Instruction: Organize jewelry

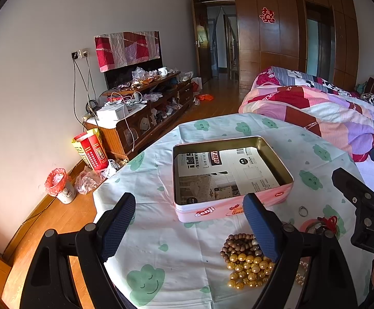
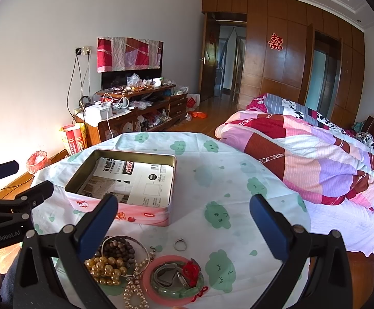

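Both claws are standing wide open and are holding nothing. The right claw [image 2: 184, 221] is hovering above the bench [image 2: 238, 180], a round one under a white cloth with green smiling clouds, and the jewelry is lying directly under and between its blue padded fingers [image 2: 96, 229].

Taking the open pink rectangular tin box [image 2: 145, 216] with a printed paper sheet in its bottom as the landmark: the small silver ring [image 2: 180, 244] is lying alone just on the near side of the box's front wall. Nearer again to the person, the dark brown wooden bead bracelet [image 2: 120, 249] is touching the heap of gold round beads [image 2: 104, 267], and a string of pale pearls [image 2: 135, 291] is running from them toward the near edge of the bench. Beside these, to the right, a round pink dish [image 2: 148, 283] is carrying a green jade bangle [image 2: 184, 292] and a red knotted ornament [image 2: 190, 270].

The left claw [image 1: 189, 229] is pointing at the box's front wall, with the bead heap beneath its right finger [image 1: 261, 231]. The right claw seems nearer to the ring and the dish, the left one to the beads. The box is lying forward of both, its long side across the view, so I judge the coming move is a short descent onto one piece and then a carry forward over the wall.
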